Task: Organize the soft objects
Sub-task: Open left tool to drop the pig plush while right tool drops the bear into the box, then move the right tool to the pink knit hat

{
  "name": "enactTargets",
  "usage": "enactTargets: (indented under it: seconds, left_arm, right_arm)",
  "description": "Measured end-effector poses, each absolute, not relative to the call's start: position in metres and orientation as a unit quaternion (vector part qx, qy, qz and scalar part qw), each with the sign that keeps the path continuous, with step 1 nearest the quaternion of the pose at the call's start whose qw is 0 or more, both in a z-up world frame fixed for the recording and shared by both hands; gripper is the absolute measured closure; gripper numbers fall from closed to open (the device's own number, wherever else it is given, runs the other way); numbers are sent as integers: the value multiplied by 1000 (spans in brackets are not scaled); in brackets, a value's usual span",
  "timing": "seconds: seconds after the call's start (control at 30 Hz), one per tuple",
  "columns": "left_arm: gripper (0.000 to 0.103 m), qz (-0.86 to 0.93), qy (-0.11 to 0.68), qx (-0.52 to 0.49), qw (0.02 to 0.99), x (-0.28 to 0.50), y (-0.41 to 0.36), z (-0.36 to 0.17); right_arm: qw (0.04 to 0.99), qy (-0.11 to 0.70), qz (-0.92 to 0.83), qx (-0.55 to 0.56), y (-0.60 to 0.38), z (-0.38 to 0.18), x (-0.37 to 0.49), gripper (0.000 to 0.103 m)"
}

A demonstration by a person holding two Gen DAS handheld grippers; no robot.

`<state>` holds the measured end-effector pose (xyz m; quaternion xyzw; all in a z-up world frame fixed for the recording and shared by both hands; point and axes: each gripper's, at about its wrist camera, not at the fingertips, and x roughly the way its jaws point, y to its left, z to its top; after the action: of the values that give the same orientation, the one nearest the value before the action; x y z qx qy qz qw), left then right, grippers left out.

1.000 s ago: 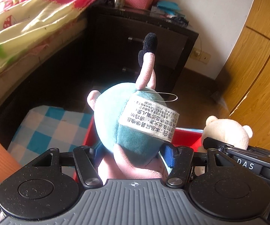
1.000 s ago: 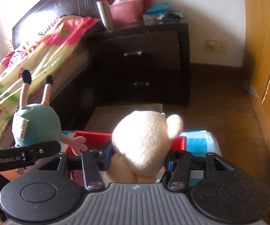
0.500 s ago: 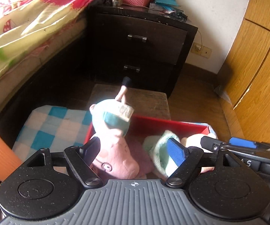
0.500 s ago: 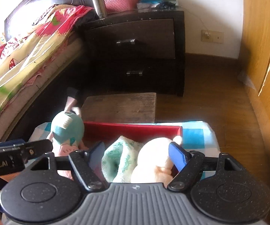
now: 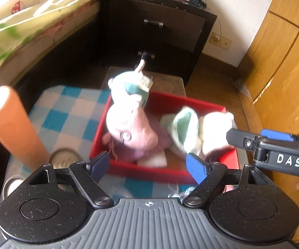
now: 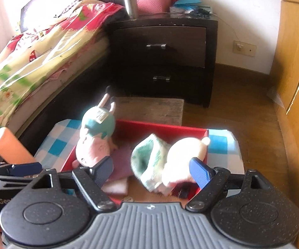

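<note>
The left hand-held gripper [image 5: 149, 164] is released, its blue-padded fingers [image 5: 196, 168] spread wide with nothing between them, hovering at the near edge of a red box [image 5: 190, 103]. The right hand-held gripper [image 6: 152, 171] is likewise released, jaws apart and empty, poised over the same box's near side; its tip also shows at 3 o'clock in the left wrist view.

The red box sits on a blue-and-white checked cloth [image 5: 66, 112] covering the desk. Inside it, at the 9 o'clock end, a pink pig plush [image 5: 128, 130] in a teal dress lies head-down against the left wall, its legs sticking up past the far rim toward 12 o'clock. At the box's middle a white-and-green soft cloth item [image 5: 182, 128] stands bunched up, and touching it on the 3 o'clock side is a cream plush bear [image 6: 186, 155]. A purple cloth [image 6: 122, 164] lies flat under the pig's head.

An orange cylinder [image 5: 12, 124] leans at 9 o'clock on the cloth, outside the box, with a round metal lid [image 5: 65, 158] just beside its base. Beyond the box at 12 o'clock stands a dark nightstand [image 6: 166, 47] carrying a pink basket [image 6: 153, 1] and a steel flask [image 6: 129, 1]; a bed with a floral quilt [image 6: 35, 47] fills 10 o'clock.
</note>
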<state>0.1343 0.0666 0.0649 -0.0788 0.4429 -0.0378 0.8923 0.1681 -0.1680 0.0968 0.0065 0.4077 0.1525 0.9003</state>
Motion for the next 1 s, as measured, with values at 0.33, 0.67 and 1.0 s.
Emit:
enactTargets:
  seconds: [0.33, 0.67, 1.0]
  left_arm:
    - [22, -54, 490, -71, 867, 91, 80, 37]
    - [23, -71, 528, -71, 844, 61, 65, 12]
    - [23, -86, 550, -72, 827, 47, 36, -6]
  right_arm:
    - [879, 445, 167, -39, -159, 68, 124, 40]
    - [873, 462, 153, -24, -178, 57, 103, 40]
    - [862, 486, 139, -28, -202, 39, 79, 40]
